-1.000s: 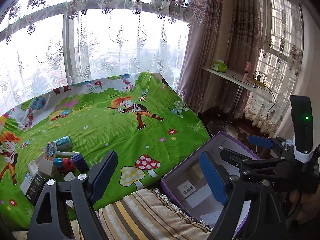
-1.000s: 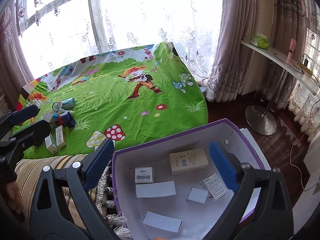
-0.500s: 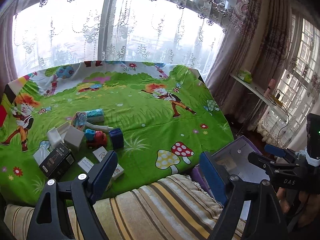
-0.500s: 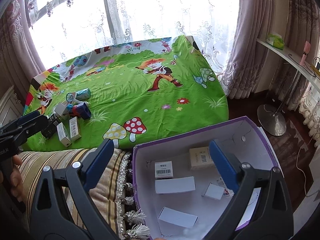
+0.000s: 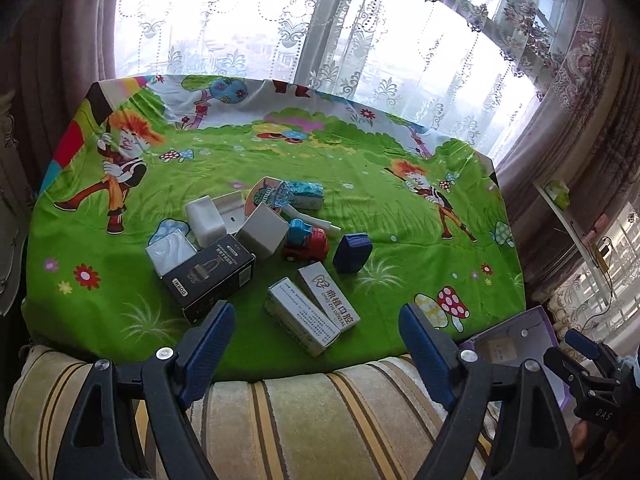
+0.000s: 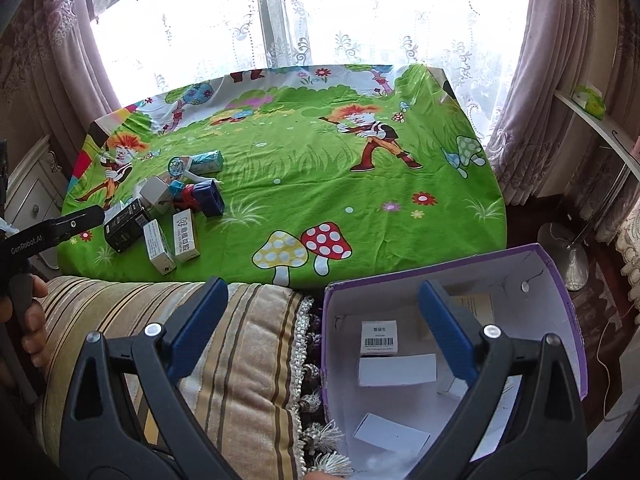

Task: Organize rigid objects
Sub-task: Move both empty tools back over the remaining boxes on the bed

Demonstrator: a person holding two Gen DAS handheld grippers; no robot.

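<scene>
A pile of small boxes and toys lies on the green cartoon cloth [image 5: 400,240]: a black box [image 5: 212,274], two white cartons [image 5: 316,312], a red toy truck [image 5: 306,242], a blue box [image 5: 352,252]. My left gripper [image 5: 316,328] hangs open over the striped cushion [image 5: 320,420], just short of the two cartons, nothing between its fingers. The purple-rimmed box [image 6: 460,360] holds several small cartons [image 6: 380,338]. My right gripper [image 6: 320,312] stands open above that box's left rim, empty. The pile [image 6: 168,216] appears at the left in the right wrist view.
Lace curtains and a window stand behind the table. A wall shelf [image 6: 592,120] and a lamp base [image 6: 564,248] sit at the right over a dark wood floor. A hand [image 6: 28,312] holds the left gripper's handle at the left edge.
My left gripper swung left from the purple box to face the pile, rolling level. My right gripper drifted left, so the purple box now sits lower right in its view.
</scene>
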